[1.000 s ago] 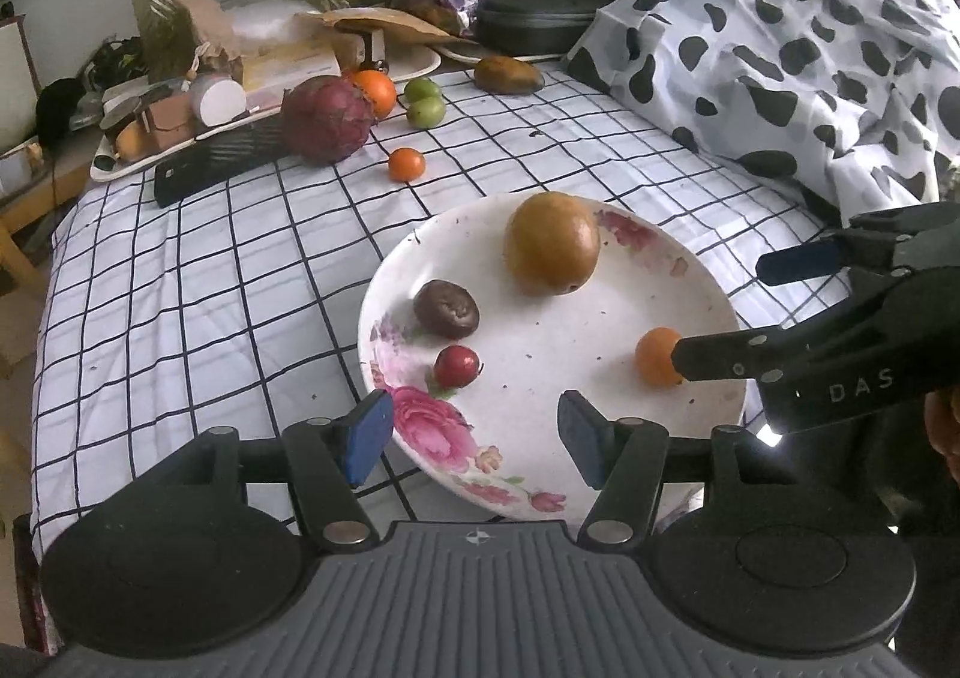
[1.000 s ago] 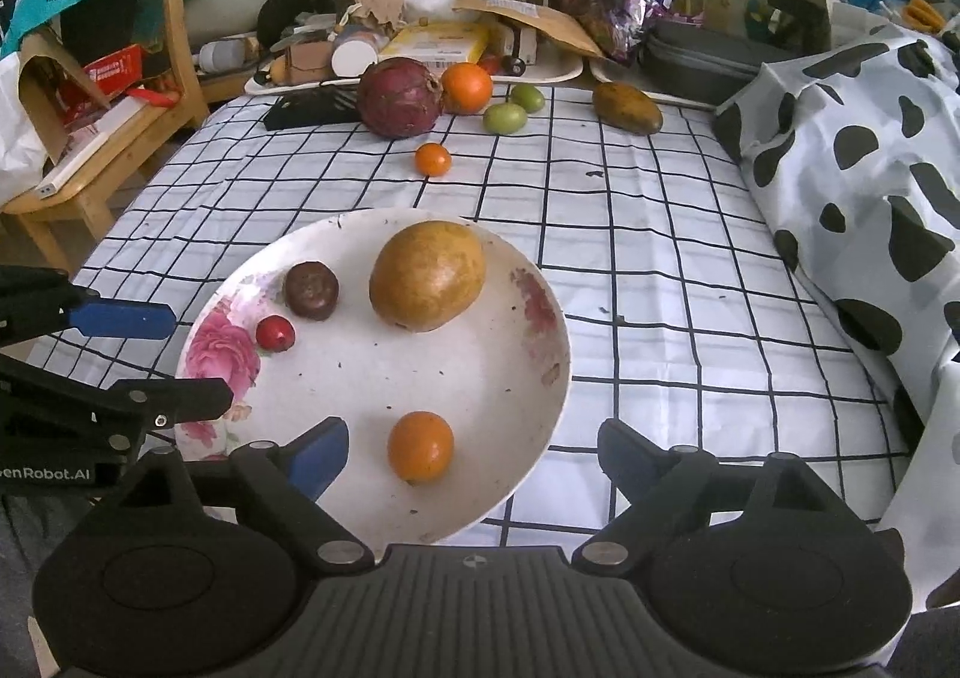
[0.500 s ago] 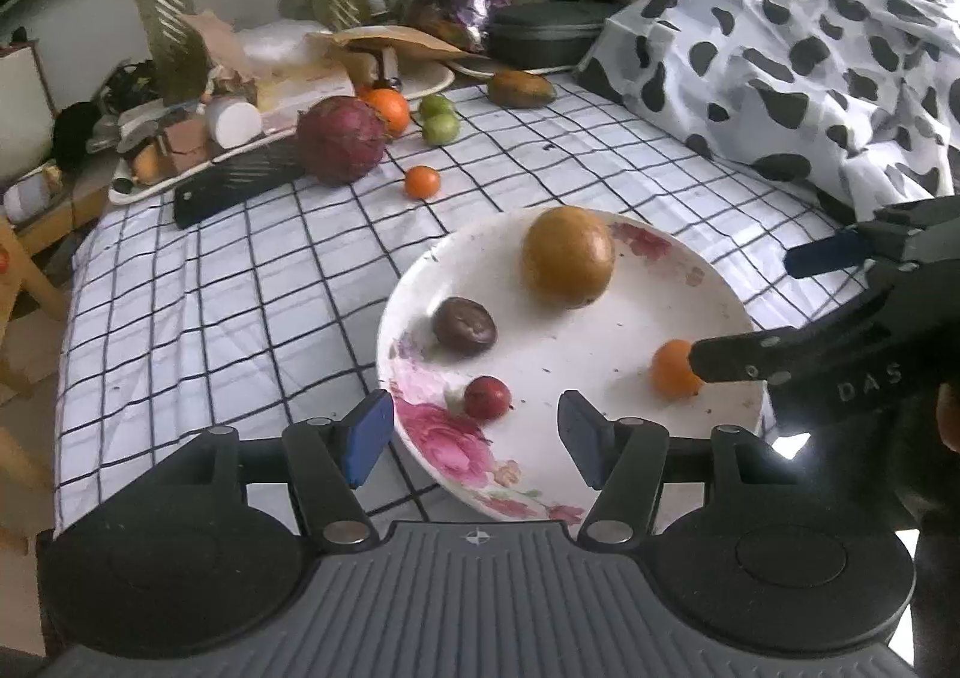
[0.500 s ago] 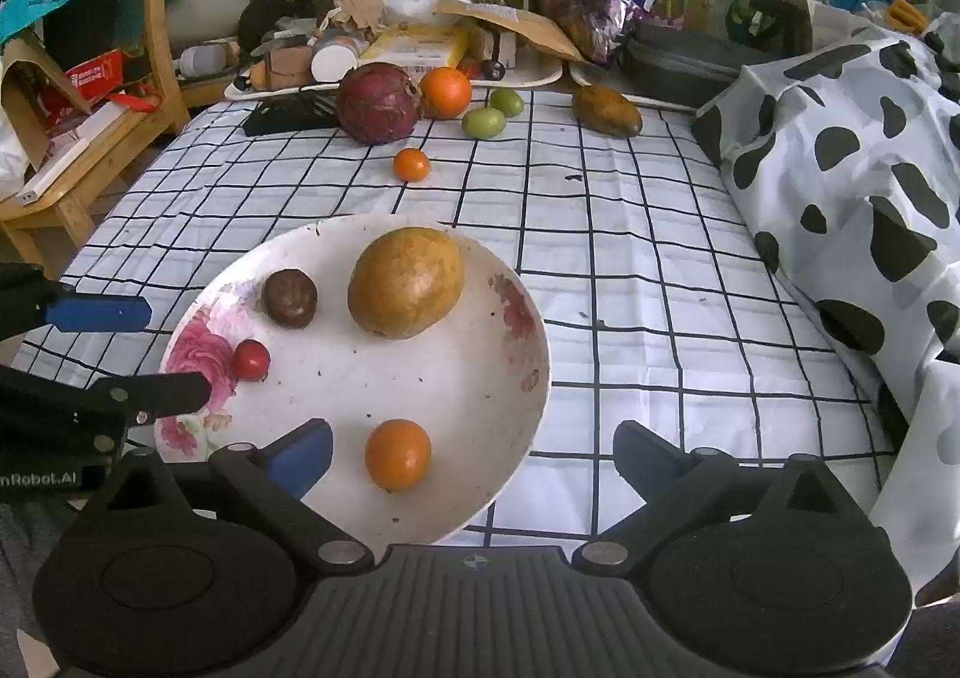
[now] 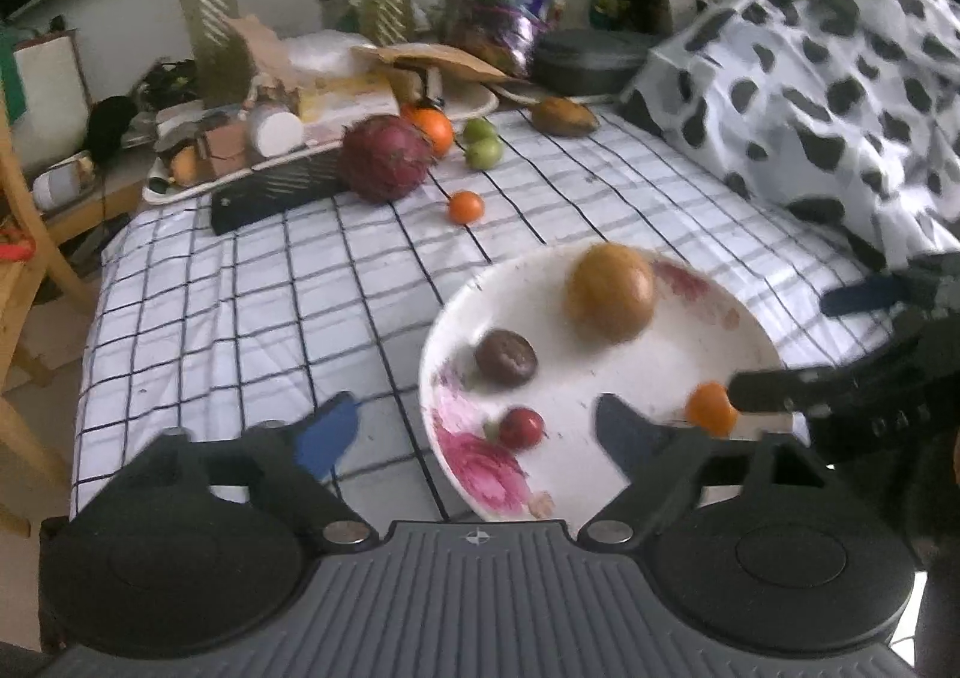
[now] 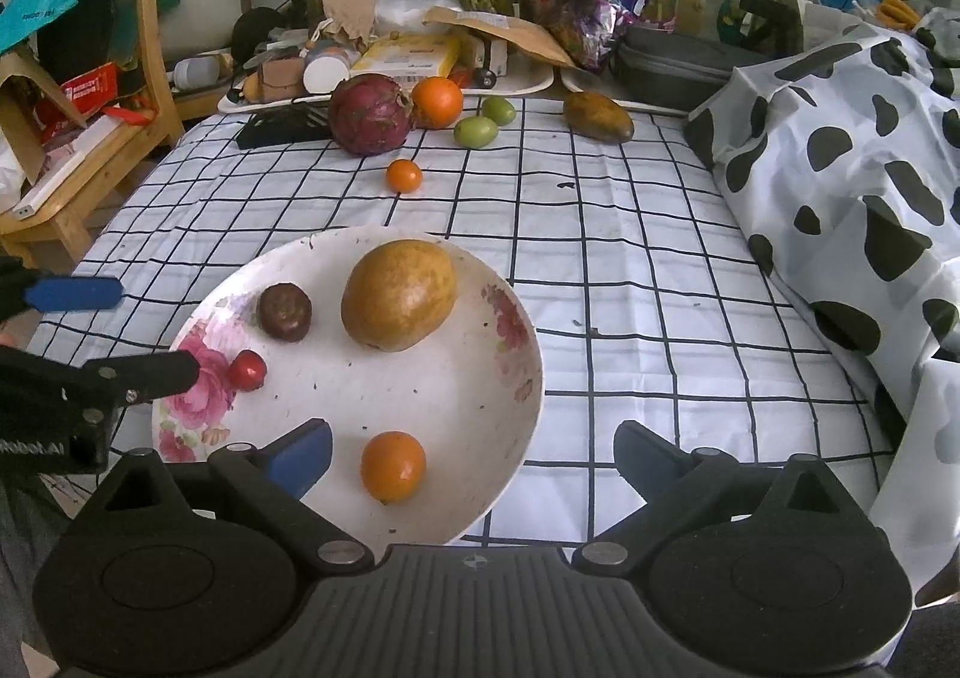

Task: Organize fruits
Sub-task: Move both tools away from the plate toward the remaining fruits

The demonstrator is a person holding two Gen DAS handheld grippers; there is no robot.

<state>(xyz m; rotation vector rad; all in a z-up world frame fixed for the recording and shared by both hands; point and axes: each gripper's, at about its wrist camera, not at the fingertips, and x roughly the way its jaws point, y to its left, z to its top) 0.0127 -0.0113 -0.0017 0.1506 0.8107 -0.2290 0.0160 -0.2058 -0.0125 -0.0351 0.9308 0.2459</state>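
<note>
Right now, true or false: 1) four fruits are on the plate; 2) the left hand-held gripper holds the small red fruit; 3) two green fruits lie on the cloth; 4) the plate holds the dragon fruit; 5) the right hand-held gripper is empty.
1) True: mango, dark fruit, small red fruit, orange on the plate.
2) False: the left hand-held gripper is open, empty, its jaws just opened.
3) True: green fruits.
4) False: the dragon fruit lies on the cloth.
5) True: right hand-held gripper is open.
</note>
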